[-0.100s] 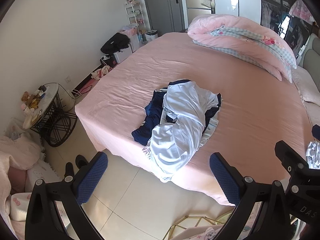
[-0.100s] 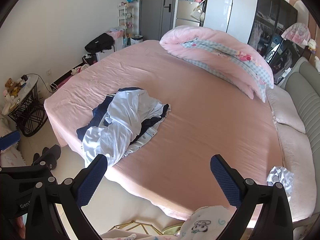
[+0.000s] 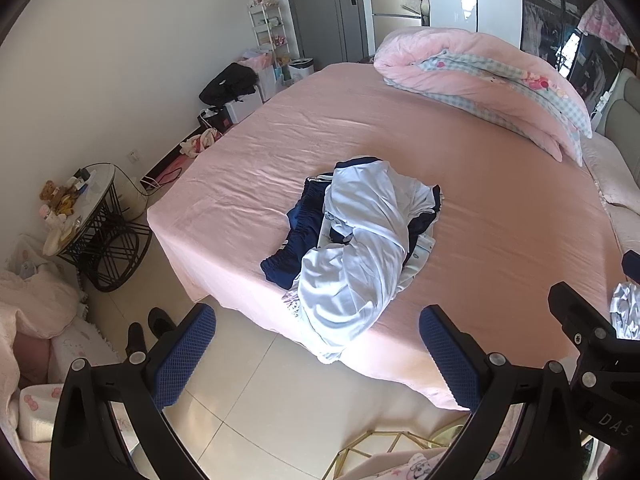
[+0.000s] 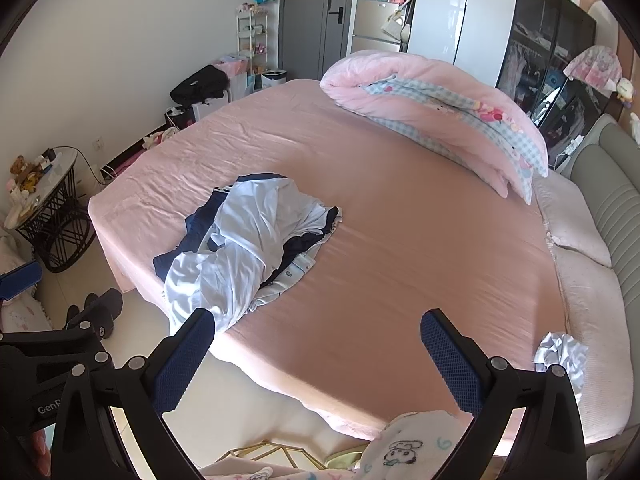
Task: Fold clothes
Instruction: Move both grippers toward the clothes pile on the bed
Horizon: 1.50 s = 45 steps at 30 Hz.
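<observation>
I am holding both grippers back from the bed (image 3: 500, 200), out over the floor tiles. The left gripper (image 3: 318, 354) is standing with its 2 fingers wide apart and nothing between them; the right gripper (image 4: 318, 354) is doing the same, also empty.

The pile of clothes (image 3: 352, 240) is lying crumpled near the bed's near edge: a white garment (image 4: 240, 248) is draped over a dark navy one (image 3: 296, 236), and its lower end is spilling over the mattress edge toward the floor. No folded edges are showing. A second small pale bundle (image 4: 560, 354) is sitting well apart, toward the headboard side.

Against the frames 0.1 s ago I am seeing no shift worth logging: pile, bed and both grippers are sitting in the same places. I am reading that as no progress on folding across this interval; the clothes are lying unfolded and out of contact with either gripper.
</observation>
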Motion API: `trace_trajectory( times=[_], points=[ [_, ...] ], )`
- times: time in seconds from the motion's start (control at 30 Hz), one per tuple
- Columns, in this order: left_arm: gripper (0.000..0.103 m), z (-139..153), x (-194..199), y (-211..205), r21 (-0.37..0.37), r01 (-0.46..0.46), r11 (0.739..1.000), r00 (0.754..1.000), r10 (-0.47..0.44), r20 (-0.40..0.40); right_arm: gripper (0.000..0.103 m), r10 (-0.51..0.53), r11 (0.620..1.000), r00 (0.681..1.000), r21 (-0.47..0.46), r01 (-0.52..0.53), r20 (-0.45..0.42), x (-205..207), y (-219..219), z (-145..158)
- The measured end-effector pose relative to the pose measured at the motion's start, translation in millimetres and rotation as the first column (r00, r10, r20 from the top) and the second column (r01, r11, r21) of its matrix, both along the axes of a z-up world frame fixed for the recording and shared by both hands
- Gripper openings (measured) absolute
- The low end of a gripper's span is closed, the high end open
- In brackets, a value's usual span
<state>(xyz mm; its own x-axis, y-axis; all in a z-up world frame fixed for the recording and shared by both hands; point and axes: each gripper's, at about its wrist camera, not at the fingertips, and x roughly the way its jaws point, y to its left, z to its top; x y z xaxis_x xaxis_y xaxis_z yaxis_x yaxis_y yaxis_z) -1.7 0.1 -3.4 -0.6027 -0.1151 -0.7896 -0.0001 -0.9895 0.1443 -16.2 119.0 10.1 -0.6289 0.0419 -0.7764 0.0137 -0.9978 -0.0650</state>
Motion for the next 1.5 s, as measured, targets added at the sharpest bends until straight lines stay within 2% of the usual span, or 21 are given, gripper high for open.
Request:
trace_trajectory(
  times=[0.43, 0.83, 1.27, 1.4, 1.5],
  points=[
    [0.103, -12, -6, 0, -0.021, 0.005, 1.000, 1.000, -0.004, 0.017, 0.103, -0.008, 1.000, 1.000, 0.000, 0.008, 0.021, -7, -2, -14],
    [0.103, -41, -21, -10, -0.031, -0.014, 0.999, 0.997, 0.016, 0.071, 0.103, 0.006, 1.000, 0.995, -0.015, -0.005, 0.096, -26, -11, -45],
    [0.103, -86, -44, -23, 0.012, 0.009, 1.000, 0.992, -0.010, 0.127, 0.103, 0.021, 1.000, 0.990, 0.006, -0.023, 0.137, -54, -21, -88],
    [0.103, -103, -50, -27, 0.060, 0.019, 0.998, 0.987, -0.028, 0.155, 0.103, 0.038, 0.999, 0.987, -0.023, -0.035, 0.155, -60, -22, -102],
    [0.103, -111, -55, -27, 0.080, 0.033, 0.996, 0.989, -0.044, 0.138, 0.102, 0.051, 0.997, 0.985, -0.067, -0.041, 0.166, -63, -22, -111]
  ],
)
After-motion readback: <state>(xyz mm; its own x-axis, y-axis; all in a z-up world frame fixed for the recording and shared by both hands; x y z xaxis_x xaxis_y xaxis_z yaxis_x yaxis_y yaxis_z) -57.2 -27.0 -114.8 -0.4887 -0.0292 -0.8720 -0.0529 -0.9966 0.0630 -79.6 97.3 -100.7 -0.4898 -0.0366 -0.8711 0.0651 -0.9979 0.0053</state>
